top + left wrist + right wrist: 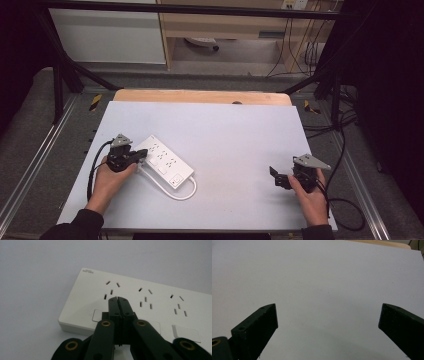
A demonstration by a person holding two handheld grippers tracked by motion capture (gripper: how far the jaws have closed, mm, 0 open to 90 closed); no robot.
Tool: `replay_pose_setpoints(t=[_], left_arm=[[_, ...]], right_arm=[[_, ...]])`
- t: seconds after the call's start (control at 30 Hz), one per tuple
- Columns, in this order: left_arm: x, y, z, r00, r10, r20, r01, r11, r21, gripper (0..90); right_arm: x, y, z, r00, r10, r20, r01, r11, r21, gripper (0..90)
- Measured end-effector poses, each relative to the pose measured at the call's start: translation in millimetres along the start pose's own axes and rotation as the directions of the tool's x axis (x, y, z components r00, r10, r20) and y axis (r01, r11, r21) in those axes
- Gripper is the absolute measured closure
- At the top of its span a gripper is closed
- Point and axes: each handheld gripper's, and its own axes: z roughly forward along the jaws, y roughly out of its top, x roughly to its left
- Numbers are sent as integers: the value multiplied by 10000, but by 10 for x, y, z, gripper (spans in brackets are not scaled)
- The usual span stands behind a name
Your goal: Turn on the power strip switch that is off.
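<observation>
While your left claw (117, 298) is hovering closed over the power strip (164, 161) lying left-centre on the desk (235, 135), your right claw (327, 322) is sitting wide open, well apart.

My left gripper (117, 299) is black with little gold rings. The power strip (165, 161) is white with dark slots, and its cord (172, 191) is white. The table (235, 145) is pale blue-grey.

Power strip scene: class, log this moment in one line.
left tool: shut, over power strip | right tool: open, over bare table
</observation>
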Motion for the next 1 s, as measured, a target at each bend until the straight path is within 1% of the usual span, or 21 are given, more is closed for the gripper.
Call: replay_pose_setpoints(t=[0.2,1.0], left_arm=[[-10,-5,14,9999,151,31,-152,9998,111,900],[-13,-22,23,9998,189,74,-190,9998,25,900]], right_arm=[[3,0,2,10000,-32,5,32,10000,-6,27],[2,-1,2,10000,-44,15,44,10000,11,27]])
